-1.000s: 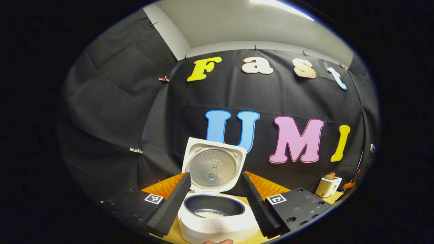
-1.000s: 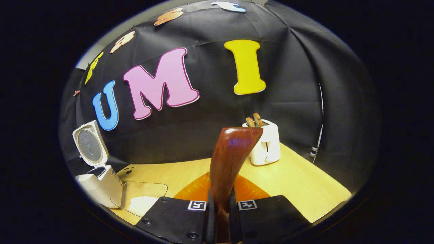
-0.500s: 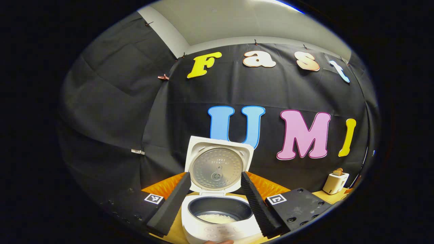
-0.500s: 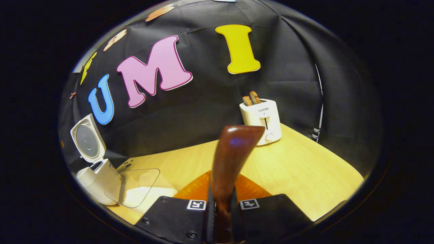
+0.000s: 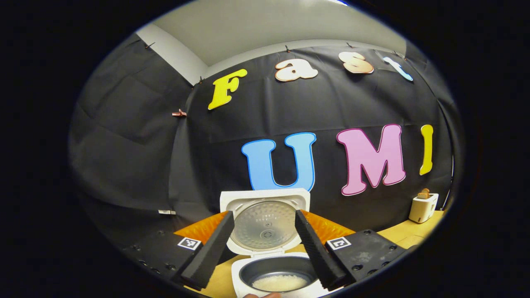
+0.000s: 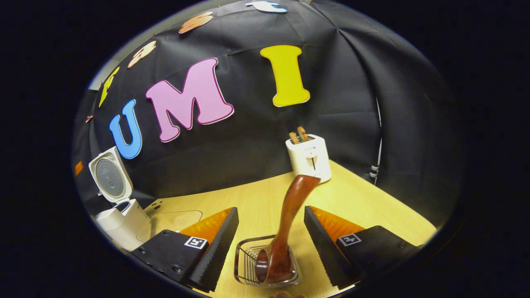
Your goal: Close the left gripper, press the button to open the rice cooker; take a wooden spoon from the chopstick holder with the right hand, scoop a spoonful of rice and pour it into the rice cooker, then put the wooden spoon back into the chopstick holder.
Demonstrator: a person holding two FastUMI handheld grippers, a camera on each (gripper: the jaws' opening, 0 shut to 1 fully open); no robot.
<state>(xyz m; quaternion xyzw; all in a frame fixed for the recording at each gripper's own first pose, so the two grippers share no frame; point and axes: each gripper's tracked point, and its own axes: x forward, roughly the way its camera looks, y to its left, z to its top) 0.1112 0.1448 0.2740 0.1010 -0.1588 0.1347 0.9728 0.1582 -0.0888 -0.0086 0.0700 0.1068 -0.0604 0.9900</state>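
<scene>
The white rice cooker [image 5: 271, 234] stands with its lid raised, and white rice [image 5: 279, 282] lies in its dark inner pot. My left gripper [image 5: 265, 244] hangs open just in front of it, one finger on each side of the lid. In the right gripper view the dark wooden spoon [image 6: 287, 223] stands handle-down in the wire chopstick holder [image 6: 245, 260], its bowl tilted up to the right. My right gripper [image 6: 271, 244] is open with its fingers apart on either side of the spoon, touching neither. The rice cooker [image 6: 116, 198] sits far left there.
A white toaster [image 6: 308, 157] holding two slices stands at the back of the wooden table [image 6: 372, 211]; it is also the toaster [image 5: 422, 207] at far right in the left gripper view. A clear tray [image 6: 176, 217] lies beside the cooker. Black cloth walls close the booth.
My right gripper was shut on the spoon and has opened; the spoon now stands in the chopstick holder. The left gripper view has shifted, with the cooker lower in frame.
</scene>
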